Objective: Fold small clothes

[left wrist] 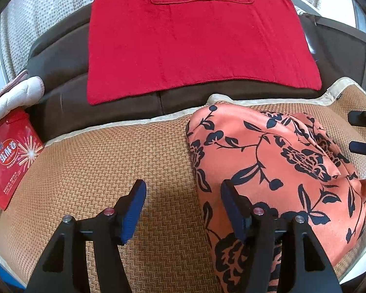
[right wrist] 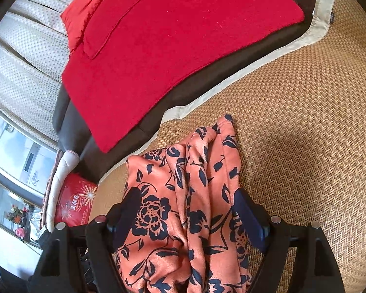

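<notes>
**Woven mat, floral garment bunched, both grippers free**

Woven mat [left wrist: 90, 161] with a pale border covers the near surface; behind it sits a dark cushion under a red towel [left wrist: 195, 48], upper centre of both views. Red snack box [left wrist: 9, 156] at left edge of the left wrist view.

- Orange floral garment [right wrist: 183, 195] lies heaped on the mat, lower centre of the right wrist view, lower right of the left wrist view. Deep lengthwise folds, no flat panel visible.
- Right gripper [right wrist: 185, 217]: jaws spread, cloth lying between them, pads not pressing it. Nothing pinched.
- Left gripper [left wrist: 183, 210]: jaws spread, over the garment's left edge and bare mat; holds nothing.

Judgement: step in hand is re-gripping to spread the piece flat before any fold.
- Take 1 layer only at an edge or corner, not the ridge of the heap.
- Set the 2 grippers well apart on the same hem, then pull outward to tension.
- Risk: slippery fabric, several layers pinched together.
</notes>
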Available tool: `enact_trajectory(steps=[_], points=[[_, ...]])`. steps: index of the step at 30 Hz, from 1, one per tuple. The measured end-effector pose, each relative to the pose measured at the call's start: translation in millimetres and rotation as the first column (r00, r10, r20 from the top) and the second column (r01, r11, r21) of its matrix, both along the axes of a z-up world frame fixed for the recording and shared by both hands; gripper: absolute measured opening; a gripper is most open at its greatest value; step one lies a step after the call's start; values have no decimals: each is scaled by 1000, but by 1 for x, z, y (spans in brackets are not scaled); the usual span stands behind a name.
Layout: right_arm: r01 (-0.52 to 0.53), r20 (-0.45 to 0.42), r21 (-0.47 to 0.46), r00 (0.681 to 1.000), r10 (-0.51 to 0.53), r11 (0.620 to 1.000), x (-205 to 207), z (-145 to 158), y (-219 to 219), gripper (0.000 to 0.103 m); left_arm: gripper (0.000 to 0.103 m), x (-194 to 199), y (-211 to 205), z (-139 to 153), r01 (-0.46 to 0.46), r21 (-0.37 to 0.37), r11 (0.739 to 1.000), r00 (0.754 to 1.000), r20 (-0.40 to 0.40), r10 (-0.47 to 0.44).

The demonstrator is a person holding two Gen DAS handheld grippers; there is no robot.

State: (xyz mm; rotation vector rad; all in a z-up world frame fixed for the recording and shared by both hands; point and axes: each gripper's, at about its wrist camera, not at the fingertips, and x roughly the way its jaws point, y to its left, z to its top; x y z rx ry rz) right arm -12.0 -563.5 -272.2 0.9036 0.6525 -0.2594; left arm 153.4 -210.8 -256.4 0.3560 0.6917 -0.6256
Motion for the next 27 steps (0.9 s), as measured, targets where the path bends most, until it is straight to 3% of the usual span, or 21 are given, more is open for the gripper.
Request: enact_trajectory(steps=[27], points=[[-4,-21,16,1000,4,1000,2,-8,-7,81,64,5,-8,-3,-9,-4,1000,1000,-12,9]])
